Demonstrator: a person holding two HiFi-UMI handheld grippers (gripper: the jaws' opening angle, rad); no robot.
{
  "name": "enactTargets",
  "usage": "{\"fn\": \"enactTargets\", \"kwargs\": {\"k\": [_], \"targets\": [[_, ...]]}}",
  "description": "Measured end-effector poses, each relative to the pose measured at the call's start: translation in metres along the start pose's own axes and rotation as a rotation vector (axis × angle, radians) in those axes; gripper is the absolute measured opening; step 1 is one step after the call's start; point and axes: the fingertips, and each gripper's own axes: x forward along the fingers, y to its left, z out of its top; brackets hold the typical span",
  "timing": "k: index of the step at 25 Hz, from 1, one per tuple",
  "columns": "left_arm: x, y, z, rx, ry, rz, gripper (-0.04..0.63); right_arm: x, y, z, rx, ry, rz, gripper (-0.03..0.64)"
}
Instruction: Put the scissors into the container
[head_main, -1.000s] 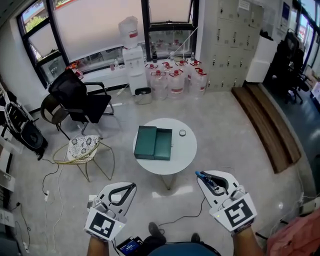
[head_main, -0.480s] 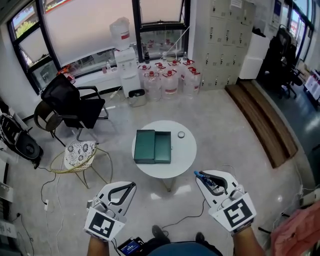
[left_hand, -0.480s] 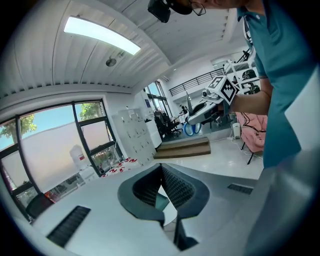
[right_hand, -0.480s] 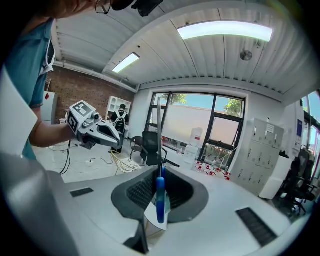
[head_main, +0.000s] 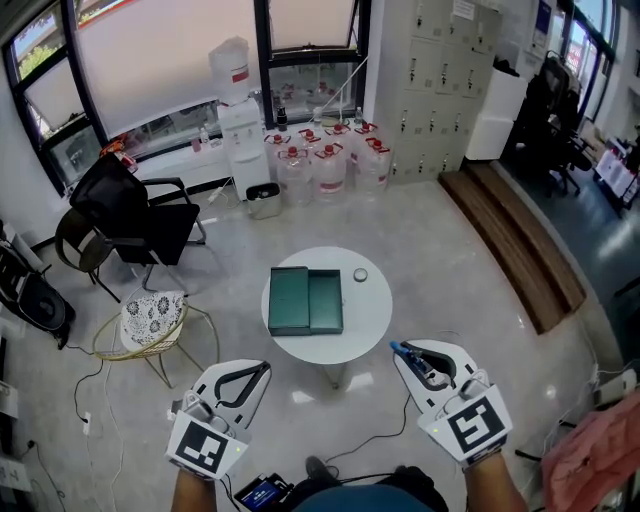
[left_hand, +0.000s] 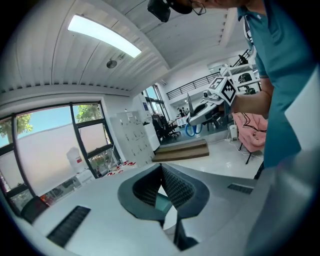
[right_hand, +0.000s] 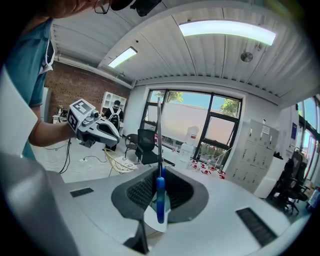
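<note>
Two grippers are held low at the near edge of the head view, both short of the round table (head_main: 365, 318), which stands farther off between them. The right gripper (head_main: 397, 349) is clamped on the scissors (right_hand: 160, 199). The blue handle sits between the pads, and the thin blade sticks out past the fingertips toward the far windows. The left gripper (head_main: 266, 367) has its jaws together at the tips with nothing held between them.

On the table lies the green box (head_main: 306, 301), left of centre and well apart from the scissors. It shows as two halves side by side. The left half is darker and flat-topped. The right half is an open tray in which only its own green floor shows. A small round object (head_main: 360, 275) sits on the table to the right of the box, apart from it.

Far off by the windows, clear jugs (head_main: 326, 165) with red caps stand clustered on the floor. A water dispenser (head_main: 240, 115) with a bottle on top stands to their left.
</note>
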Motion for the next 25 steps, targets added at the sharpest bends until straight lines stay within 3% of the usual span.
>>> {"fn": "enactTargets", "kwargs": {"k": [8,25], "targets": [[-0.004,0.021,-0.015,-0.010,0.013,0.022,0.018,0.031,0.005,0.002,-0.025,0.013,0.031,0.060],[0.072,0.060,-0.048,-0.096,0.163,0.215,0.018,0.148,-0.075,-0.034,-0.068,-0.040,0.263,0.061]]}}
